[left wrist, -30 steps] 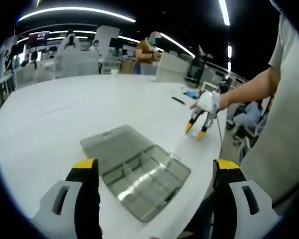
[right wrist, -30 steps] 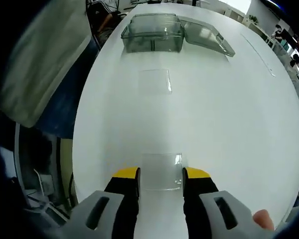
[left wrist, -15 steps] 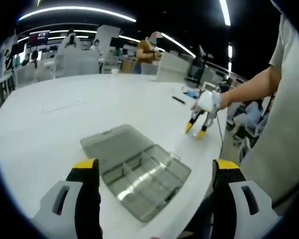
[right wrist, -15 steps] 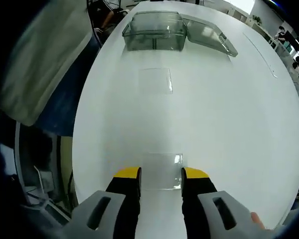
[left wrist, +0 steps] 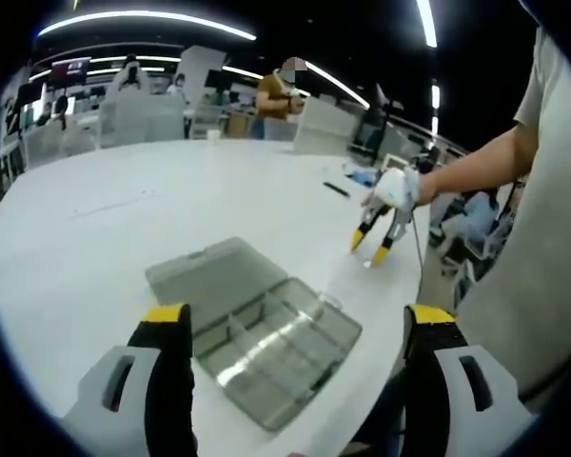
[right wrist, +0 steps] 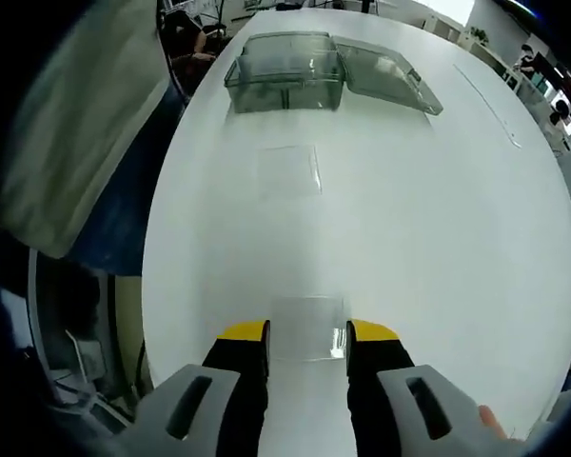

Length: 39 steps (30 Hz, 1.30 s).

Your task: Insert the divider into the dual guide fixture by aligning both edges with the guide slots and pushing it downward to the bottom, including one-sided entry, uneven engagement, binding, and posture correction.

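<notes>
Early in the task, by the look of it: nothing seated in the guide slots yet. Nearest in the right gripper view, right gripper [right wrist: 307, 341] down at the near edge of the white table [right wrist: 476, 219], yellow-tipped jaws set either side of a clear divider [right wrist: 307, 328] lying flat there; narrow gap, sheet edges just at the fingertips, but cannot tell whether pinched or merely straddled. Farther along the table, a second clear divider [right wrist: 287, 171] flat on the surface, well apart from the first and short of the box. Farthest, by the far edge, the dual guide fixture [right wrist: 284, 71], a smoky transparent compartment box, lid [right wrist: 385, 74] swung open and lying flat beside it. In the left gripper view, left gripper [left wrist: 300, 328] spread wide and empty, hovering over that same box [left wrist: 271, 347] at the near corner of the table, fixed partitions visible inside, open lid [left wrist: 202, 270] lying toward the table's middle. Beyond, right gripper [left wrist: 374, 248] held in a hand, tips down at the table's edge near a sleeve and torso; farther still, other tables and people in the room. Left to do, as a judgement: secure and lift a divider, carry it to the box, stand it upright, line both edges with the slots, press to the bottom, correcting any one-sided entry or binding.
</notes>
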Tool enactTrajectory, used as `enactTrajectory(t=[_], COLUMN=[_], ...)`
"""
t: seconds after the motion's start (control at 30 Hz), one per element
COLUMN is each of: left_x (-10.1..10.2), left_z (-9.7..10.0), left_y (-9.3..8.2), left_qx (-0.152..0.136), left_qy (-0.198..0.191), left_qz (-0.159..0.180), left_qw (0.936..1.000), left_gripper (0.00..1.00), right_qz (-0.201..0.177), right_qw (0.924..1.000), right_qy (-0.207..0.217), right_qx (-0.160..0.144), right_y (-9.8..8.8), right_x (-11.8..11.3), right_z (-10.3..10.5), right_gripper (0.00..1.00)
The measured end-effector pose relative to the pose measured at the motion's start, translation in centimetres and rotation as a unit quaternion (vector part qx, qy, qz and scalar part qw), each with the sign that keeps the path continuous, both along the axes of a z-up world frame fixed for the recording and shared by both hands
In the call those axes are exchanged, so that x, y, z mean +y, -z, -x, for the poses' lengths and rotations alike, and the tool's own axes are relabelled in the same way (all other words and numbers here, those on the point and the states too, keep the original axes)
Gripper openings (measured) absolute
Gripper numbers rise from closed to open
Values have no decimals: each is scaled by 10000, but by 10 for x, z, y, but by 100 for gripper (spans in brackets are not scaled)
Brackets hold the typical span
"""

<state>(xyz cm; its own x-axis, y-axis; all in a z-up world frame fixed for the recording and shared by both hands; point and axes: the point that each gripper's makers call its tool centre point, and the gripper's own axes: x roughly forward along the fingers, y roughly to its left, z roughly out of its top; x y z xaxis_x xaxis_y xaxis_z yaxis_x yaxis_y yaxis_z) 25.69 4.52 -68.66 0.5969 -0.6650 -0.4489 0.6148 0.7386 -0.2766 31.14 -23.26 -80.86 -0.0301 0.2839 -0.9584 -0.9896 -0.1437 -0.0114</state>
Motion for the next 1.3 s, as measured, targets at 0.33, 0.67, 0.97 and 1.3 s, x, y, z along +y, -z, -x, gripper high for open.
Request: enactTrajectory(t=[0.33, 0.67, 0.97, 1.3], left_x=[-28, -68, -87, -93], left_z=[-11, -22, -28, -27], left_y=[-2, -10, -9, -6], left_qx=[-4, -49, 24, 325], left_qy=[323, 761, 913, 791], left_qz=[50, 181, 207, 327], left_qw=[9995, 9969, 9956, 9958], left_gripper=[83, 62, 53, 44], right_qz=[-316, -544, -773, -1035], right_qw=[9995, 9981, 9961, 9925], right_qy=[36, -183, -275, -447], right_qx=[-54, -239, -318, -468], right_y=[-20, -41, -57, -76], right_x=[25, 54, 76, 103], right_z=[5, 7, 12, 17], right_gripper=[27, 27, 27, 27])
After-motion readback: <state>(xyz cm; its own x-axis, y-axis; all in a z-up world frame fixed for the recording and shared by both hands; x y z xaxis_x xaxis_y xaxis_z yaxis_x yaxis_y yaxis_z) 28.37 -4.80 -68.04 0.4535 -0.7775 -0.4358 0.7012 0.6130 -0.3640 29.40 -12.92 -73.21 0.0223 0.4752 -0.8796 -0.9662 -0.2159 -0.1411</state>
